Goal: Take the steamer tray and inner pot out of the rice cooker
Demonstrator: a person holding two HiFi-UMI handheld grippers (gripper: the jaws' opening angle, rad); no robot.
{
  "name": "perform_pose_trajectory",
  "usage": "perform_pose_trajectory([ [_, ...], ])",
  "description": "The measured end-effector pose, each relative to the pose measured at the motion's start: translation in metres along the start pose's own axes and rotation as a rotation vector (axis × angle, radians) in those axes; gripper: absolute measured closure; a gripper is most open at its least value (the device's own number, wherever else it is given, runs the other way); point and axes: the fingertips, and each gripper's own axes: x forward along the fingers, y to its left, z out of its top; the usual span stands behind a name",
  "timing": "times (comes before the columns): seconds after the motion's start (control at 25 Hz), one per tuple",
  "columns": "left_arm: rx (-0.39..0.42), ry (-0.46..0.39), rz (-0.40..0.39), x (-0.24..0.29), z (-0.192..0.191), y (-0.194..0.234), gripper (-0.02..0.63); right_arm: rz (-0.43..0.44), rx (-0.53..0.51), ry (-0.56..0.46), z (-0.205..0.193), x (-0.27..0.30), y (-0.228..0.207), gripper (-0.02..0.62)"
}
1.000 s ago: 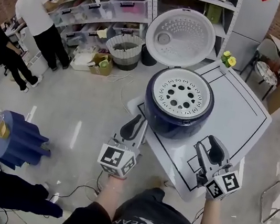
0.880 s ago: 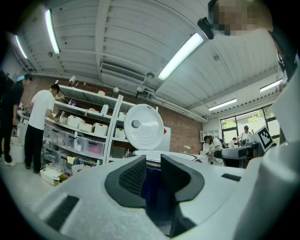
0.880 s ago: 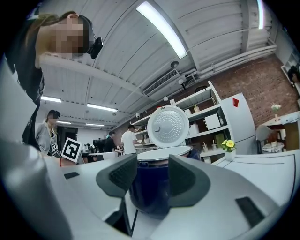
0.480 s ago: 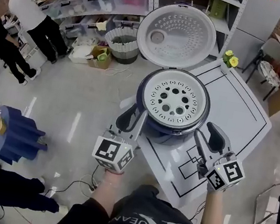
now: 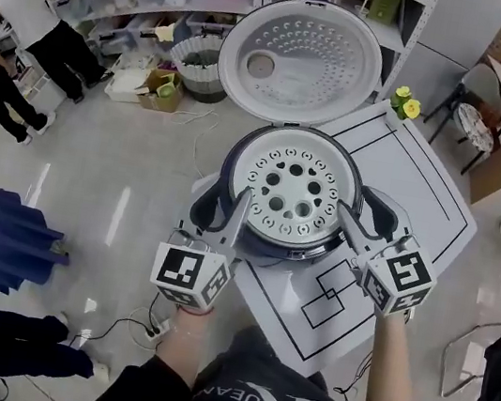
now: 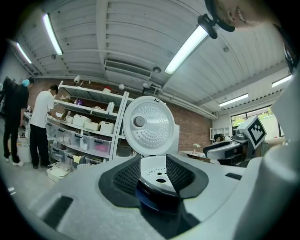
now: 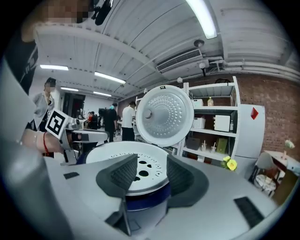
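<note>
The left gripper [image 6: 153,161] has just been opening its jaws. They stand released, with the near rim of the steamer tray [image 5: 293,189] showing in the gap and neither pad pressing it. The right gripper [image 7: 152,158] is released too, its jaws apart at the tray's opposite rim.

Nothing is out yet. The tray sits in the blue rice cooker [image 5: 229,170] on the white table [image 5: 422,200], with the lid [image 5: 302,61] up. The inner pot is hidden, presumably beneath the tray, so both removals remain.

Count: two grippers, one tray, one cooker, one lid.
</note>
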Motion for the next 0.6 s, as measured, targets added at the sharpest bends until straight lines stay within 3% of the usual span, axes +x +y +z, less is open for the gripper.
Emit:
perform_pose_trajectory([
  [0.32, 0.033, 0.054, 0.009, 0.001, -0.013, -0.004, 0.462, 0.081, -0.21, 0.171, -0.002, 0.045, -0.001, 0.405],
  [0.6, 0.057, 0.06, 0.107, 0.006, -0.012, -0.008, 0.462, 0.103, -0.346, 0.316, -0.012, 0.086, -0.028, 0.394],
])
